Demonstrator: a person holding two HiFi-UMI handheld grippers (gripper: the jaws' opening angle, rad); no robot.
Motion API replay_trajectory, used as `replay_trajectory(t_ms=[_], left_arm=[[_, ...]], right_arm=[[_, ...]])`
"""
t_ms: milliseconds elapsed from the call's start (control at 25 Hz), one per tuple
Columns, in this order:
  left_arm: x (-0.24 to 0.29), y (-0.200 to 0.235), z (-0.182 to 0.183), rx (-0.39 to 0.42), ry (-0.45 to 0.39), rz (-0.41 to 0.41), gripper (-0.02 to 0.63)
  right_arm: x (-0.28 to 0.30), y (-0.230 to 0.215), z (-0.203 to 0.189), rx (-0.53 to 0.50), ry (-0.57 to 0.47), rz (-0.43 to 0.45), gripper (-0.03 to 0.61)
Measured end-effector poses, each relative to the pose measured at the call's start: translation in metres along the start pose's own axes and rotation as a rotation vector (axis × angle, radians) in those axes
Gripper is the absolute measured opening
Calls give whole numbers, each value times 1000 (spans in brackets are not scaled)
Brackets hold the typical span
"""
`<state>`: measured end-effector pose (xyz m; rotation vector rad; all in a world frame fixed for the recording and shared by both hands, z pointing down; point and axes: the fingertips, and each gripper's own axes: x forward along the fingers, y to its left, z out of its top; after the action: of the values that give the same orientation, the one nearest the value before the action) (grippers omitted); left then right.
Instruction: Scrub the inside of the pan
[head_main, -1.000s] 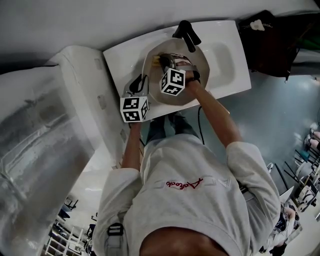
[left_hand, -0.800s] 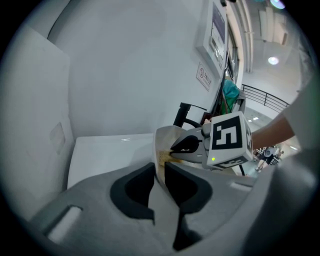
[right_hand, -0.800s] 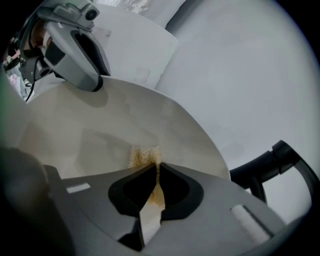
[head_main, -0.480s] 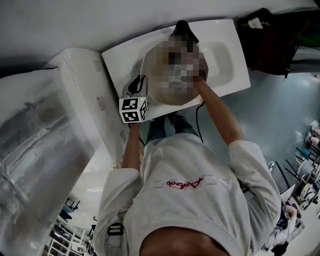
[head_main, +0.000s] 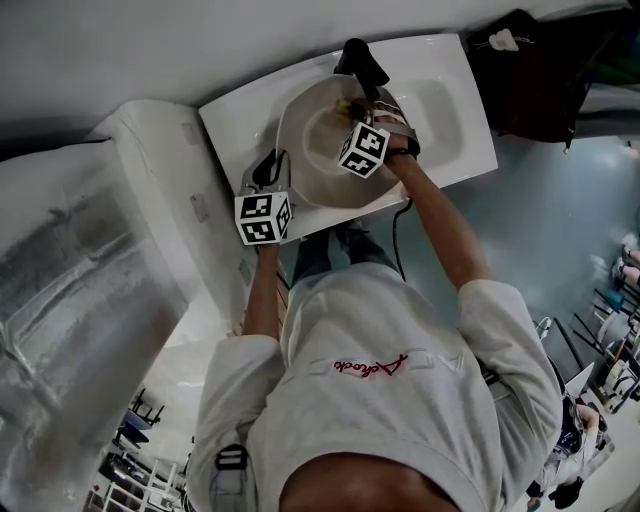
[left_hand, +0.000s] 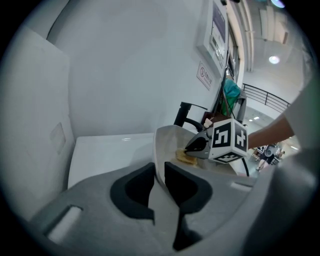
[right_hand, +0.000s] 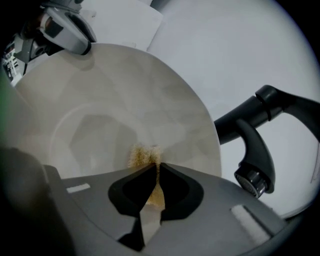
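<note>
Slippage is the main worry. The left gripper (head_main: 274, 168) is clenched on the near rim of the round, pale grey metal pan (head_main: 318, 160), which sits in the white rectangular sink (head_main: 455, 115) at the upper middle of the head view. A hard scrubbing push could twist that thin wall out of the pads. The right gripper (right_hand: 155, 175) is clamped on a frayed yellow-brown scouring pad (right_hand: 143, 155), which is pressed against the pan's inside. Only its edge looks pinched, so it may pull free. The curved black tap (right_hand: 256, 135) stands close at the right and could be knocked. Red script on the person's pale shirt (head_main: 370, 368) is illegible, and the wall notices in the left gripper view are too small to read.
</note>
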<state>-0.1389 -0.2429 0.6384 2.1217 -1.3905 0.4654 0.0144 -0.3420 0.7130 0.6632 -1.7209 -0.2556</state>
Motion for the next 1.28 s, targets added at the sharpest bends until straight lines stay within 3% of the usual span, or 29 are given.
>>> replay_trajectory(t_ms=[320, 920, 1280], left_arm=[[1, 0, -1, 6, 13, 9, 66], [1, 1, 0, -3, 10, 15, 63], [2, 1, -1, -8, 10, 9, 63]], right_arm=[[-12, 1, -3, -5, 6, -8, 29], [-36, 47, 78, -102, -149, 36, 30], [-24, 68, 86, -174, -143, 59, 29]])
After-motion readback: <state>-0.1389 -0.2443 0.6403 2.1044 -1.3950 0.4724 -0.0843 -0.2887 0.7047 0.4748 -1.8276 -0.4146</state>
